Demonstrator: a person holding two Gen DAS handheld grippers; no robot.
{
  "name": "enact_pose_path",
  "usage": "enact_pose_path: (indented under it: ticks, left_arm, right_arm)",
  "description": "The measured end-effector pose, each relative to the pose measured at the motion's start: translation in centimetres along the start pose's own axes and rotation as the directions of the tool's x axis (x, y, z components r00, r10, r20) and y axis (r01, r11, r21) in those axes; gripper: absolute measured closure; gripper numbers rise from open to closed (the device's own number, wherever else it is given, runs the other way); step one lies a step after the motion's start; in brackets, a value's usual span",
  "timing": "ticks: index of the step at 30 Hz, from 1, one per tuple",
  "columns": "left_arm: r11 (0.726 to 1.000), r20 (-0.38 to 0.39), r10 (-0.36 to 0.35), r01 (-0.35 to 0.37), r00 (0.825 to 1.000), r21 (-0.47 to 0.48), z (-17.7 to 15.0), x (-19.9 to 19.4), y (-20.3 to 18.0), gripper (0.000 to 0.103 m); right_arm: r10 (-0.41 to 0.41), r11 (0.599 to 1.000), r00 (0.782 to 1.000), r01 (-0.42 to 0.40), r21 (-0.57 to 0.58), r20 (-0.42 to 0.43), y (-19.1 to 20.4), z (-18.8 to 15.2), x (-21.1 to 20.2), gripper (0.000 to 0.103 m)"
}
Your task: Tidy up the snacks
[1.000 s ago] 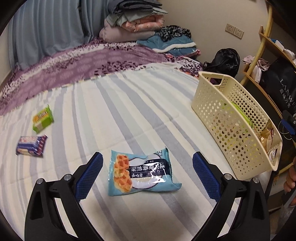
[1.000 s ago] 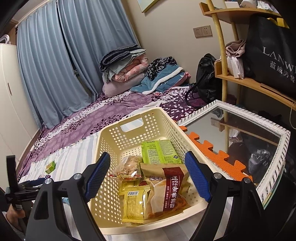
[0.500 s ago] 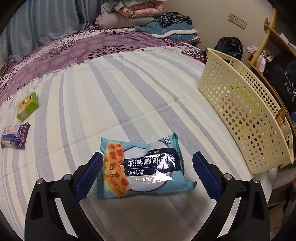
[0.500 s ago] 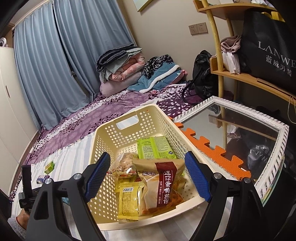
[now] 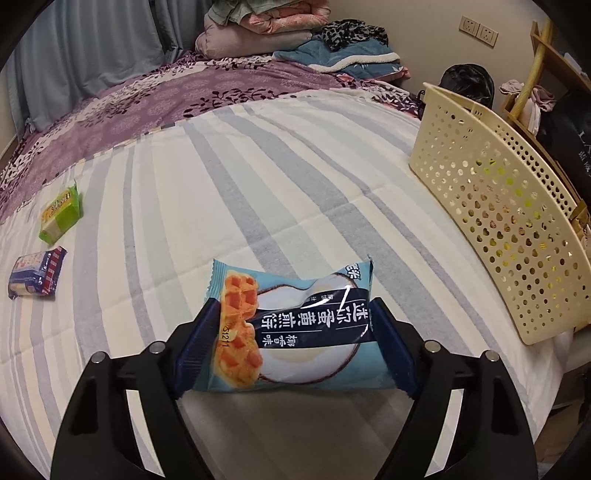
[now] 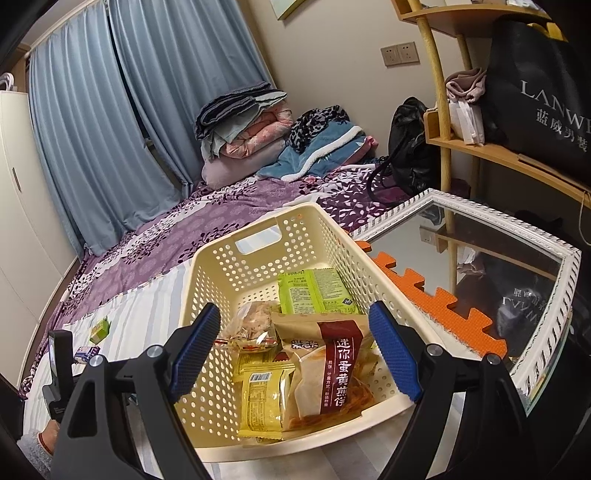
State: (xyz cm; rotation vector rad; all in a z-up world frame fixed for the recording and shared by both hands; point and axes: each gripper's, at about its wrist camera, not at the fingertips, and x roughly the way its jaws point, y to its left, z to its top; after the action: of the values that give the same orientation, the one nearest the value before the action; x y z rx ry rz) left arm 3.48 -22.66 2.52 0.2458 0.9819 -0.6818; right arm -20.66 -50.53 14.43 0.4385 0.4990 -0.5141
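Note:
My left gripper (image 5: 291, 347) is shut on a blue waffle-cookie packet (image 5: 295, 332), its blue pads pressing both sides of the packet on the striped bed cover. A green snack pack (image 5: 61, 218) and a small blue-red pack (image 5: 35, 273) lie at the far left. The cream perforated basket (image 5: 509, 206) stands at the right edge of the bed. My right gripper (image 6: 293, 354) is open and empty, hovering over that basket (image 6: 229, 280), which holds several snack packets, among them a brown-red one (image 6: 332, 373) and a green one (image 6: 314, 291).
Folded blankets (image 5: 266, 26) are piled at the head of the bed. A framed mirror (image 6: 480, 258) and orange foam mat (image 6: 424, 295) lie right of the basket. A wooden shelf (image 6: 498, 151) with a black bag stands at the right.
My left gripper moved forward and down onto the blue packet and closed on it. My right gripper stayed open over the basket, with only a slight shift of view.

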Motion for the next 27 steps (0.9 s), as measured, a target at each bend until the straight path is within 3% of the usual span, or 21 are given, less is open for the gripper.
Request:
enact_pose_path:
  ticks: [9, 13, 20, 27]
  left_arm:
    - [0.999, 0.104, -0.036, 0.032, 0.994, 0.037, 2.1, -4.3, -2.9, 0.023]
    - [0.992, 0.154, -0.081, 0.066, 0.985, 0.105, 3.6, -6.6, -6.0, 0.023]
    - [0.965, 0.194, -0.186, 0.141, 0.963, 0.223, 6.1, -9.0, -12.4, 0.023]
    - [0.925, 0.184, -0.275, 0.207, 0.943, 0.32, 7.5, -9.4, -18.0, 0.023]
  right_arm:
    - [0.018, 1.0, 1.0, -0.018, 0.001, 0.001, 0.1, -0.1, 0.1, 0.021]
    - [0.017, 1.0, 1.0, -0.017, -0.002, -0.005, -0.1, -0.3, 0.2, 0.021]
    - [0.004, 1.0, 1.0, -0.004, -0.014, -0.001, -0.6, -0.7, -0.2, 0.021]
    - [-0.006, 1.0, 1.0, 0.006, 0.013, 0.022, -2.0, -0.4, -0.9, 0.021]
